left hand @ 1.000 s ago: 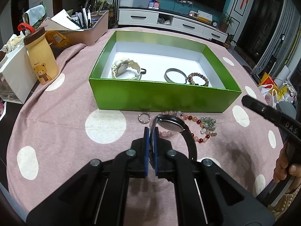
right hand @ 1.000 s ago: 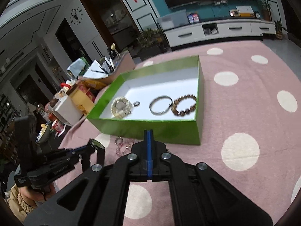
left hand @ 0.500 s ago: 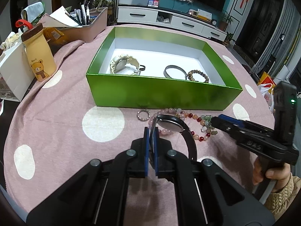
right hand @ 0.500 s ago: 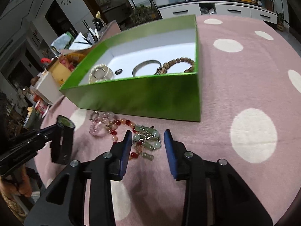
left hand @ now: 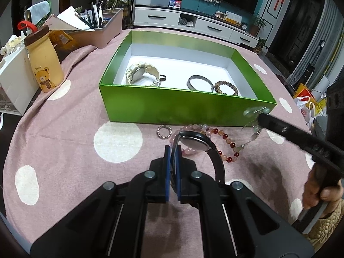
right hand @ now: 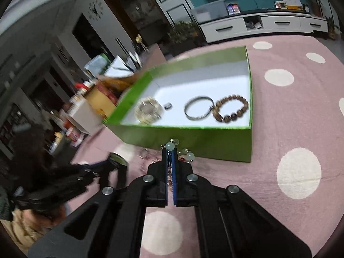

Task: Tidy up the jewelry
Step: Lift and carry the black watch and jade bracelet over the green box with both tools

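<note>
We see a round table under a pink cloth with white dots (left hand: 64, 118); a white TV cabinet (left hand: 193, 23) runs along the top of the frame. A green box (left hand: 185, 107) sits mid-frame with a cream watch (left hand: 139, 75), a bangle (left hand: 198, 82) and a brown bead bracelet (left hand: 226, 87) inside. Our left gripper (left hand: 173, 150) is clenched on a black watch (left hand: 198, 143) just in front of the box, over a pink and red bead bracelet (left hand: 223, 137). Our right gripper (right hand: 169, 150) grasps a pale green bead chain (right hand: 171, 145), its lower end trailing to the cloth.
</note>
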Motion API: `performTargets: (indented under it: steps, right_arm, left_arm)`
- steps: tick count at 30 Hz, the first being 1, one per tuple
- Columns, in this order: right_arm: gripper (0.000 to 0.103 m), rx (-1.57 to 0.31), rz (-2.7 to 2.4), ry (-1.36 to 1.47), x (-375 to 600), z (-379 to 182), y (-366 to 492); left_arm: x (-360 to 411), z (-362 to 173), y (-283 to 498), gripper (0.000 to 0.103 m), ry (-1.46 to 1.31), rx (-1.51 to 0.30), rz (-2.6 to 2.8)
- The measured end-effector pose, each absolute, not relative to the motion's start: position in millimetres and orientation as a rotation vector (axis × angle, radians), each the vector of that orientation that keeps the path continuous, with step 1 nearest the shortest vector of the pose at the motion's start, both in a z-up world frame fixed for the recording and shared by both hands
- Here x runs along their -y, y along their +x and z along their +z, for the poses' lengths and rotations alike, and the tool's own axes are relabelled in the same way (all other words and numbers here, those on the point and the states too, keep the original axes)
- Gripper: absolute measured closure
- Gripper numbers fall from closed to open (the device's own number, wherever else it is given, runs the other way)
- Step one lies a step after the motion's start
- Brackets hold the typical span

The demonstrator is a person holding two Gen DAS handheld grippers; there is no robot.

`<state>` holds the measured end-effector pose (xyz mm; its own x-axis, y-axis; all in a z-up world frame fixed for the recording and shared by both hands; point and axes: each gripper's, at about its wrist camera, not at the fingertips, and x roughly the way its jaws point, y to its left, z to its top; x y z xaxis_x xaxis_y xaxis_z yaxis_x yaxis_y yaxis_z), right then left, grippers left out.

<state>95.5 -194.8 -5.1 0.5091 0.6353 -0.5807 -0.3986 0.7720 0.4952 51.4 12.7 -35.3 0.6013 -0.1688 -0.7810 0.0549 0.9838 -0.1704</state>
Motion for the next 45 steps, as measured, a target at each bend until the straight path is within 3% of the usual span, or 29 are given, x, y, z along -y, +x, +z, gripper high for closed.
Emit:
performTargets:
  steps: [29, 45]
  right_arm:
    - [0.100, -0.614, 0.545, 0.274, 207, 64, 92]
    - [0.100, -0.587, 0.488, 0.295, 223, 68, 126]
  left_arm:
    - [-3, 71, 94, 0.099, -0.092, -0.707, -0.109]
    - [2, 87, 134, 0.099, -0.117, -0.683, -0.073]
